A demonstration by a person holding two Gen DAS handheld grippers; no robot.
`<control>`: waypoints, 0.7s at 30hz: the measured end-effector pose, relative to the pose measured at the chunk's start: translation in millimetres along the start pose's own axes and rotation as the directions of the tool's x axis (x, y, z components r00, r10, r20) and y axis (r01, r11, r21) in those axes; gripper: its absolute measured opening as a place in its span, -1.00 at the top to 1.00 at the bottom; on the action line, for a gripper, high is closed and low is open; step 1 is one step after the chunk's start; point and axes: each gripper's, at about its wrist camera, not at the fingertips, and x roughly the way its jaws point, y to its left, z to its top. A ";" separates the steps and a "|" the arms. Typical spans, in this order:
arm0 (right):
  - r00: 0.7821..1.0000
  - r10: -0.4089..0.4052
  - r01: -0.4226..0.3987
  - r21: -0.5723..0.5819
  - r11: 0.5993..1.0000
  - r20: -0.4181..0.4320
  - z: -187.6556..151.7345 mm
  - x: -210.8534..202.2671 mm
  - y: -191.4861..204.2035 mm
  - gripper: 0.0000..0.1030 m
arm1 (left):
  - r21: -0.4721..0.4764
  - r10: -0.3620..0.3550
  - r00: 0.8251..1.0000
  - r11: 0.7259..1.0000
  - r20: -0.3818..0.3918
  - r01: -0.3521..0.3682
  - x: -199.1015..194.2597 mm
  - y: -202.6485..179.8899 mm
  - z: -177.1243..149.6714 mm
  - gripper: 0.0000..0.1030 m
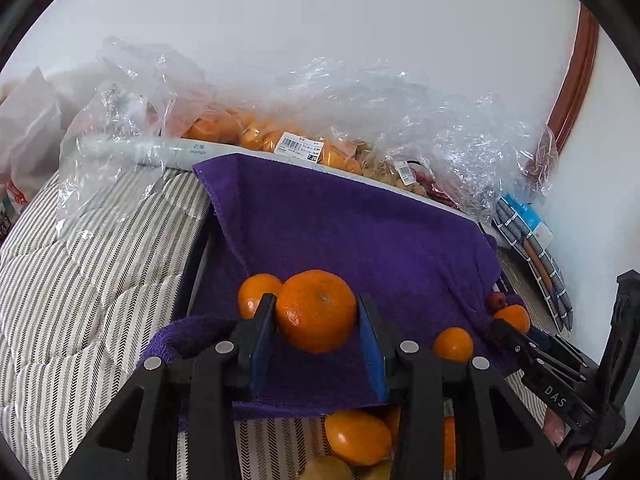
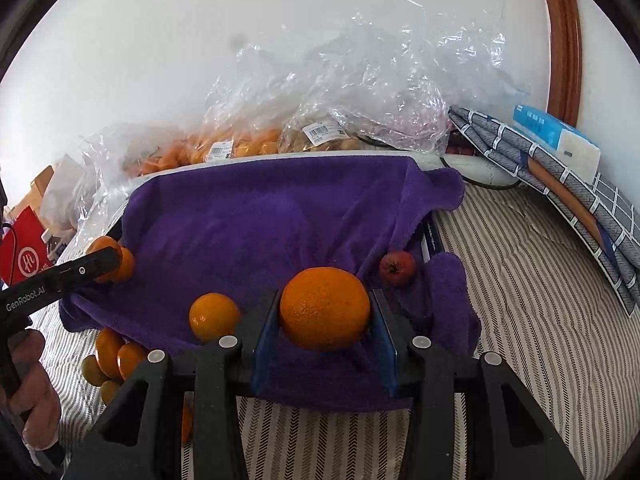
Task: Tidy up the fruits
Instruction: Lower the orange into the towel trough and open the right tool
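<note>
Holding steady: one orange [image 1: 316,312] is clamped by the left gripper [image 1: 316,320], another orange [image 2: 325,308] by the right gripper [image 2: 325,314]; gentle lowering onto the purple towel [image 2: 248,220] is advised.

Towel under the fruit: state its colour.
The towel is solid purple, clearest in the right wrist view.

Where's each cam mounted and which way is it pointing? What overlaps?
Left wrist: sits on the left gripper, looks forward along its jaws, shut on a mandarin, toward the purple towel and bagged fruit; right gripper shows at the right edge.
Right wrist: sits on the right gripper, faces the same towel, jaws shut on an orange; left gripper and the person's hand show at left.
Shared: towel, small loose orange, red fruit.
</note>
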 end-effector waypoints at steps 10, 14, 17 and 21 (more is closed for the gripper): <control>1.000 -0.013 0.013 0.003 1.000 -0.018 -0.5 3.5 -1.1 0.16 | 0.028 0.034 0.999 0.999 0.009 -0.034 3.4 -3.5 -0.2 0.26; 1.000 -0.017 0.017 0.014 1.000 -0.018 0.4 2.1 -3.2 0.15 | 0.027 0.023 1.000 0.999 0.013 -0.024 3.7 -4.0 -0.3 0.26; 1.000 -0.020 0.020 0.026 0.999 0.017 1.6 -4.2 -6.1 -0.11 | 0.026 0.008 1.000 1.000 0.015 -0.008 4.2 -3.8 -0.3 0.26; 0.998 -0.035 0.033 0.025 0.999 0.045 1.8 -9.6 -6.9 -0.19 | 0.026 0.004 1.000 1.000 0.021 -0.005 4.4 -4.5 -0.7 0.26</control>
